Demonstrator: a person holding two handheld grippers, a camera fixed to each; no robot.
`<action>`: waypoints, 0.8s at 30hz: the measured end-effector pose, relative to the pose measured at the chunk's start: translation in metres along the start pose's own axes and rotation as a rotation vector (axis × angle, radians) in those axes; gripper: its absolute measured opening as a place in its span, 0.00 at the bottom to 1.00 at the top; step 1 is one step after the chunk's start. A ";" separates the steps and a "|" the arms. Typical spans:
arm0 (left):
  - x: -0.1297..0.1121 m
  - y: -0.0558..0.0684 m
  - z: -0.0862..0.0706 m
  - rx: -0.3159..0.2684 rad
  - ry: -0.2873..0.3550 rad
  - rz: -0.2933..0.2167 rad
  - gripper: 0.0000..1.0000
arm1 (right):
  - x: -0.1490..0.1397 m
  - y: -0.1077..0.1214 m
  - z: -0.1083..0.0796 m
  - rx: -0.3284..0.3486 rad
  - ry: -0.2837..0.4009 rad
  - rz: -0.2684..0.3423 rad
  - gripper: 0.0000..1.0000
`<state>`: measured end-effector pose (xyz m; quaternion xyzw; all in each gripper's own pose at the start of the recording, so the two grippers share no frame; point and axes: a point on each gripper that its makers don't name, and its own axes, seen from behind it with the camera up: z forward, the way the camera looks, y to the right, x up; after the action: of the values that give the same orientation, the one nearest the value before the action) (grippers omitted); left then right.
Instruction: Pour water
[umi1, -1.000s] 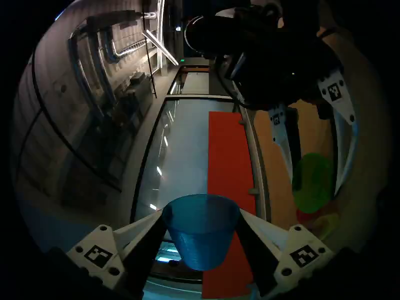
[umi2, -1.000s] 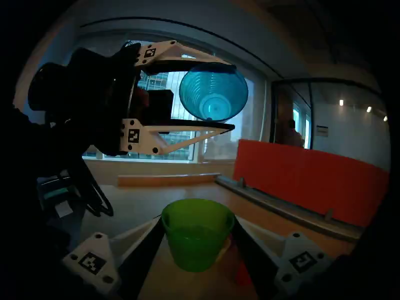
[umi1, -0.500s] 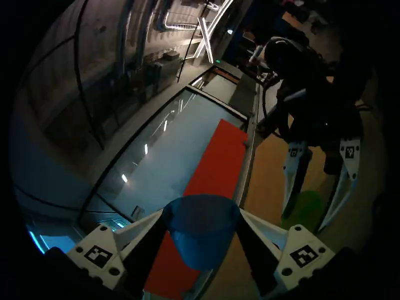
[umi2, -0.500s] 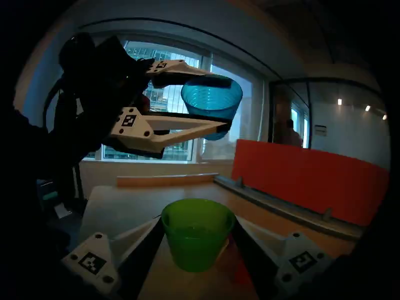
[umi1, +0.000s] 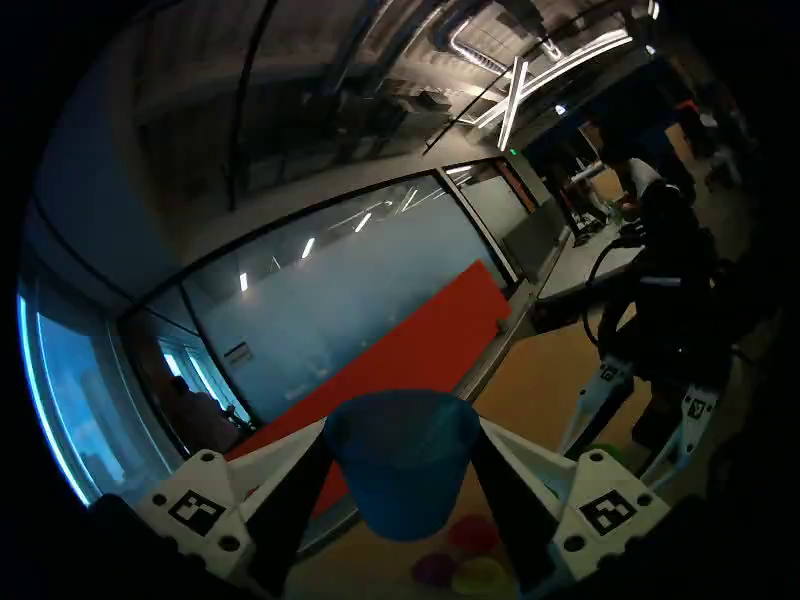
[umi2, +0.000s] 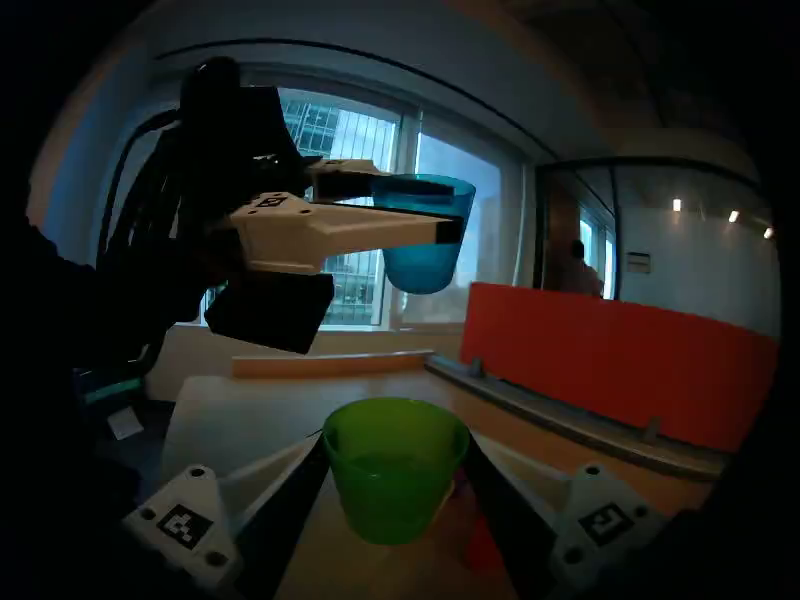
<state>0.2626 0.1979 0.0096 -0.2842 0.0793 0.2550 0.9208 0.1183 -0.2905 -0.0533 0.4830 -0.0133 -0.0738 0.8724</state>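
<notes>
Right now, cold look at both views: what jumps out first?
The blue cup, held upright and high in the left gripper against the bright window. Lower down, close up, the green cup is clamped in the right gripper; a red partition runs behind on the right.

Clamps a translucent blue plastic cup (umi1: 402, 480) in the left gripper (umi1: 402, 448), one white finger pressed to each side, cup upright. In the right gripper view, carries the left gripper (umi2: 447, 208) raised high, fingers reaching out about level, a dark bulk behind them where the holding hand cannot be made out. Grips a translucent green plastic cup (umi2: 395, 480) in the right gripper (umi2: 396, 448), both fingers tight against its walls, low over the worktop. In the left gripper view, holds the right gripper (umi1: 612, 462) lower and well apart, fingers angled downward.
</notes>
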 end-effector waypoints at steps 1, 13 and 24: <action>-0.001 -0.001 0.000 0.000 -0.001 -0.025 0.87 | 0.000 0.001 0.000 -0.001 0.001 0.001 0.91; -0.008 -0.010 -0.006 -0.015 0.006 -0.299 0.87 | 0.001 0.003 -0.001 -0.007 0.005 0.007 0.91; -0.022 -0.011 -0.011 -0.007 -0.006 -0.321 0.87 | -0.002 0.003 -0.003 -0.015 -0.002 0.011 0.92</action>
<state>0.2489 0.1747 0.0121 -0.2955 0.0290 0.1056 0.9490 0.1168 -0.2857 -0.0522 0.4761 -0.0161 -0.0697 0.8765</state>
